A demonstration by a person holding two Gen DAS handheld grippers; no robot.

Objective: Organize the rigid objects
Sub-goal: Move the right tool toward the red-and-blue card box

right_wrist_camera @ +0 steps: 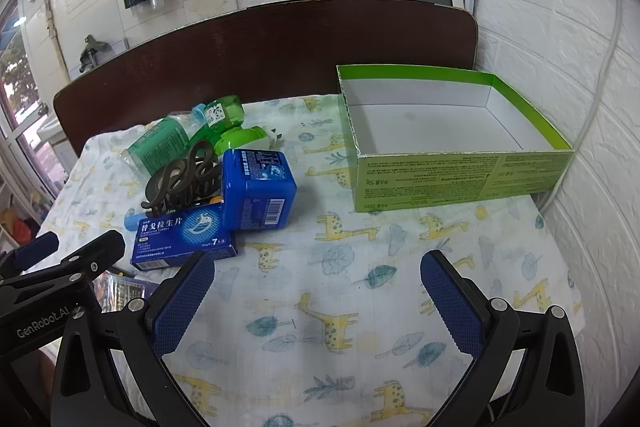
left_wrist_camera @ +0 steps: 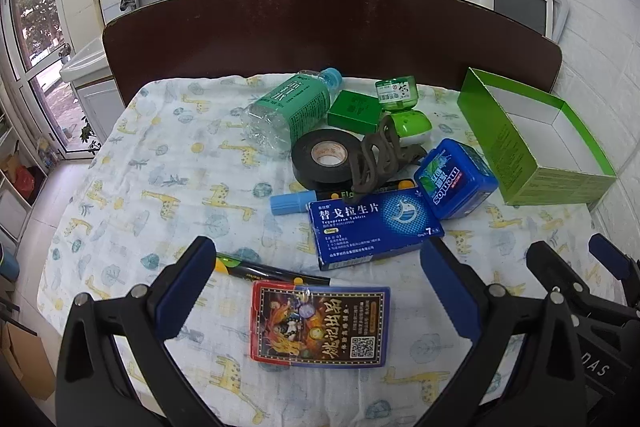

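Both grippers hang low over the cloth-covered counter (right_wrist_camera: pixel 360 267), side by side. The left gripper (left_wrist_camera: pixel 316 279) is spread wide and holds nothing; right between its fingers, just below the tips, a red-and-blue card pack (left_wrist_camera: pixel 320 325) lies flat. A black pen (left_wrist_camera: pixel 272 273) lies just beyond the pack, by the left finger. A little farther ahead sits the blue tablet box (left_wrist_camera: pixel 372 227), and past it a blue-capped marker (left_wrist_camera: pixel 292 203), a roll of black tape (left_wrist_camera: pixel 326 159) with a brown hair claw (left_wrist_camera: pixel 376 157) leaning on it, and the blue mint tin (left_wrist_camera: pixel 456 179) off to the right. Farthest in the heap are a small green box (left_wrist_camera: pixel 354 109), a green plug-in vaporizer (left_wrist_camera: pixel 404 107) and a clear bottle (left_wrist_camera: pixel 292 107) on its side.

The right gripper (right_wrist_camera: pixel 316 283) is also wide apart, with only bare cloth between its fingers. The open green carton (right_wrist_camera: pixel 452 143) stands ahead and to its right, well apart from the heap.
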